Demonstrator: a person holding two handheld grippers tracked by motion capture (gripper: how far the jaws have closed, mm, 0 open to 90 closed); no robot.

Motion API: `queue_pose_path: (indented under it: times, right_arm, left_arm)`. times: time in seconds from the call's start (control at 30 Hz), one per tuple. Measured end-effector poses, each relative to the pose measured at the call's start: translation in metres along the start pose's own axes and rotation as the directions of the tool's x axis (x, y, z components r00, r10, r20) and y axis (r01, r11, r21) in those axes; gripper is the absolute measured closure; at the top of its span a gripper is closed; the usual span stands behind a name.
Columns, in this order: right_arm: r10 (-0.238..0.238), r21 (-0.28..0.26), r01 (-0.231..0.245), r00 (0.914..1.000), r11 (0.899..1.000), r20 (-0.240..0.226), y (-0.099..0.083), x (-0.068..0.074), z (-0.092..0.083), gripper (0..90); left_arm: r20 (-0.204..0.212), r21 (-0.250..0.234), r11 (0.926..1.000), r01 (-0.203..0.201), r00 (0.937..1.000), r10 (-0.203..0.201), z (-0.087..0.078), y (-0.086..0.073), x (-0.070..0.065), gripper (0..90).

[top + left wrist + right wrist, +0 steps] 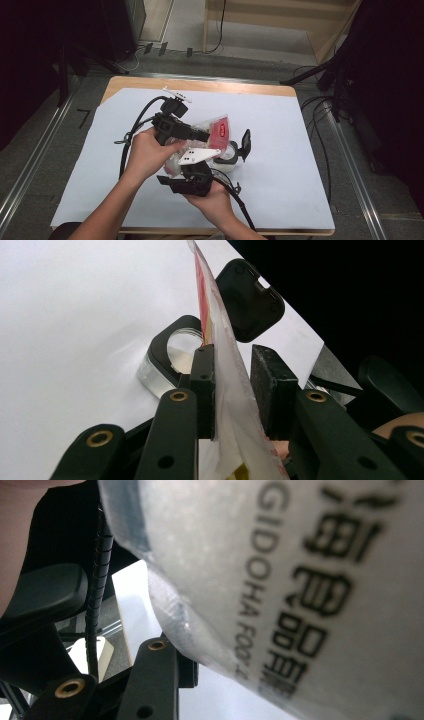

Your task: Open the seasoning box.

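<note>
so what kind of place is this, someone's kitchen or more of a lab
More likely a lab or recording workroom than a kitchen: a small table covered with white paper, cables trailing over a grey floor, and black stands around it.

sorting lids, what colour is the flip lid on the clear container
Black; the flip lid stands open above the clear container, best in the left gripper view.

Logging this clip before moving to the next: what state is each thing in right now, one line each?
Snack bag: lifted off the table, held between both grippers above the container.
Clear container: upright on the white sheet, open.
Black lid: flipped up, attached at the container's rim.
Left gripper: bag edge between its jaws, against one pad; a gap shows at the other.
Right gripper: pressed close against the bag; its grip is hidden.
</note>
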State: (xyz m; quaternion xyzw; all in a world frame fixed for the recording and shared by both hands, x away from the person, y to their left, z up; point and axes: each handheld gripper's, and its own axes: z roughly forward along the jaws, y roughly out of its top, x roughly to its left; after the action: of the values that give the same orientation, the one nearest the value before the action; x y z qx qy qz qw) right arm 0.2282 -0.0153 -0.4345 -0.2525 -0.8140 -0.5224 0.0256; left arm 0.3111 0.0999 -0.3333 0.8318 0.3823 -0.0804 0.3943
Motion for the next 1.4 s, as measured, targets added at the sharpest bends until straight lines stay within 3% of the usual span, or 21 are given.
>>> queue_pose_path:
  times: [0.23,0.6,1.4]
  right_arm:
    - [-0.007,0.002,0.007,1.0000,1.000,0.001,0.0001,0.0002,0.0002,63.4]
    - [0.023,-0.012,-0.023,0.9996,1.000,-0.018,0.0022,-0.0007,-0.0014,63.7]
    - [0.014,-0.008,-0.014,0.9998,1.000,-0.017,0.0014,-0.0010,-0.0007,63.7]
  left_arm:
    - [-0.007,0.000,1.0000,0.001,1.0000,-0.001,-0.0002,0.0002,-0.0006,73.7]
    - [-0.012,-0.003,1.0000,0.003,0.9999,-0.003,-0.0007,0.0019,-0.0026,72.8]
    - [-0.010,-0.007,1.0000,0.000,0.9999,0.000,0.0004,0.0009,-0.0025,73.0]
